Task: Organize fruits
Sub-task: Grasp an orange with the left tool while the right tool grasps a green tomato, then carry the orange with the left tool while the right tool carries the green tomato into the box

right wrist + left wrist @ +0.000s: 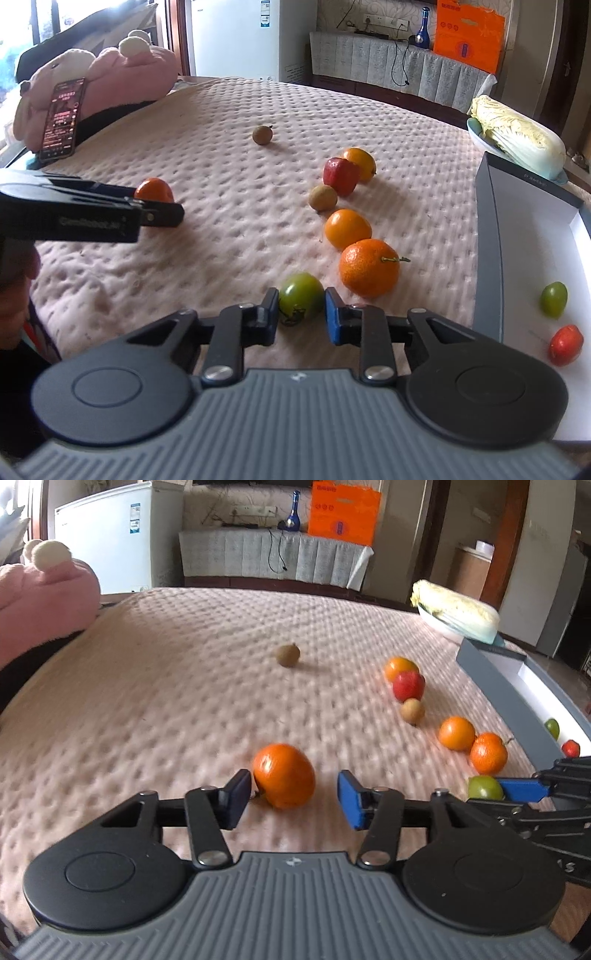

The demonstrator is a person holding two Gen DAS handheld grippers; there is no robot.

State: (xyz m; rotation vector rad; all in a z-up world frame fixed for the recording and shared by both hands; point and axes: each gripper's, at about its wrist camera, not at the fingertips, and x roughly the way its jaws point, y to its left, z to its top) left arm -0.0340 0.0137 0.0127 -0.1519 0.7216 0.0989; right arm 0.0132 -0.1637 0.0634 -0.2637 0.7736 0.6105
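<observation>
My left gripper (293, 799) is open around an orange (283, 775) on the pink bedspread; the left pad touches it, the right pad stands clear. My right gripper (301, 314) has its pads against both sides of a green fruit (300, 298), which rests on the bedspread. A row of fruits lies beyond: a stemmed orange (369, 267), another orange (347, 229), a brown fruit (323, 198), a red fruit (340, 175) and an orange (359, 162). A lone brown fruit (262, 134) lies farther back. The grey box (491, 236) at right holds a green fruit (554, 299) and a red fruit (566, 344).
A cabbage (517, 140) in a bowl sits behind the box. A pink plush toy (107, 77) and a phone (62, 118) lie at the far left. A white fridge (110, 535) and a covered bench (273, 554) stand beyond the bed.
</observation>
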